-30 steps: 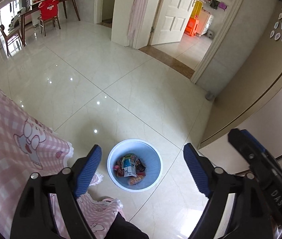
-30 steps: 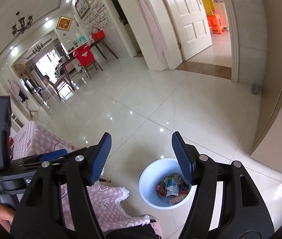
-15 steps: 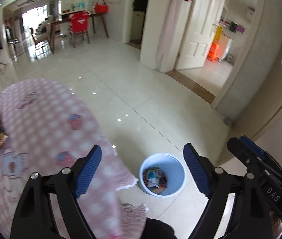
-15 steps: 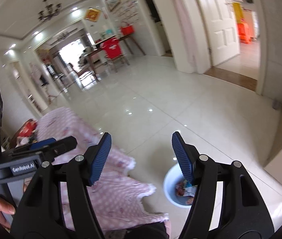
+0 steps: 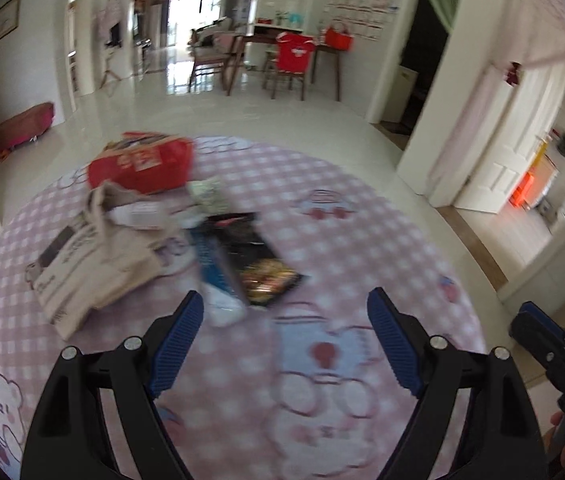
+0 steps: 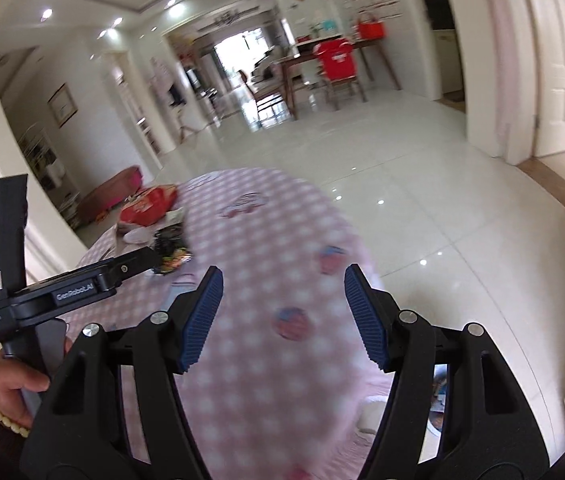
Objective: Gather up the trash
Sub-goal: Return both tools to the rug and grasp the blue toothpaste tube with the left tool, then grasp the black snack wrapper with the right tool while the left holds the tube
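Both my tools are empty: the left tool (image 5: 284, 336) has its blue pads spread wide over the round desk under its pink checked cartoon cloth (image 5: 362, 208), and the right tool (image 6: 282, 316) stands apart too, holding nothing. Plenty is left, I judge: a red snack bag (image 5: 142, 166), a beige printed paper bag (image 5: 90, 256), a black foil wrapper (image 5: 258, 256) and a blue-and-white tube-like packet (image 5: 218, 276) lie clustered on the desk's far-left part. A second ago I faced the light-blue bin of wrappers on the floor; now both views have swung up over the desk, and only a sliver, probably the bin, shows behind my right tool.
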`<state>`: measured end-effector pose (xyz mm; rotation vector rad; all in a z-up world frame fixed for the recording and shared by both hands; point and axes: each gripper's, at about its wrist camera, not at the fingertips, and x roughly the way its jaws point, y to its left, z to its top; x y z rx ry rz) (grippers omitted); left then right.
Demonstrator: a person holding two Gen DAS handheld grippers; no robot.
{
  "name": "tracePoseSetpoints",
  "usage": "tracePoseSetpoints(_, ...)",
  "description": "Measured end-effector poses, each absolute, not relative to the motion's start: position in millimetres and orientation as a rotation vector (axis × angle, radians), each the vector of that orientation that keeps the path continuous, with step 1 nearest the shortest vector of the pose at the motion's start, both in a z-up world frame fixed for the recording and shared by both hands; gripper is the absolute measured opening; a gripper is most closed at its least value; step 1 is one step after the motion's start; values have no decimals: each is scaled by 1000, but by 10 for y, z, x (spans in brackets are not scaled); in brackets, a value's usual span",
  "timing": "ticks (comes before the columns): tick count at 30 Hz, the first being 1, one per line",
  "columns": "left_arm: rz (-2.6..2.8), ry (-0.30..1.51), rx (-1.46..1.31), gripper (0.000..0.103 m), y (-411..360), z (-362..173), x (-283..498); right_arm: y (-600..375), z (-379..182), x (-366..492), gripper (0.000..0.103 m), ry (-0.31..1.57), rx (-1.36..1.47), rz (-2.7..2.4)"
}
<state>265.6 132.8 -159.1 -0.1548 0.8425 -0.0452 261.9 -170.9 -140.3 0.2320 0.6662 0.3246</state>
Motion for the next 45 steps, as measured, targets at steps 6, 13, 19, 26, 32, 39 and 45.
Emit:
tracePoseSetpoints(6,-24,899,-222,64,1751,-1821,2893,-1282,-1540,2955,63,733,196,377)
tracePoseSetpoints(13,-35,922,-197,52,1709,-1939,3084,-994,-1609,3240,63,776,166,403)
tracePoseSetpoints(19,-37,913,-180,14,1784,-1986,3052,-701,-1638,3414,63,803,114,441)
tracePoseSetpoints(26,-43,861,-220,12,1905,-1876,2836,-280,-1734,3580,63,862,95,523)
tracePoseSetpoints(32,7,842,-232,11,2029,-1839,2776,-59,-1816,3716,63,904,75,543)
tracePoseSetpoints(39,19,840,-229,11,2072,-1824,2776,240,-1866,3690,22,882,-108,547)
tracePoseSetpoints(45,-12,832,-242,11,2027,-1753,2757,145,-1809,3558,8,842,-110,551)
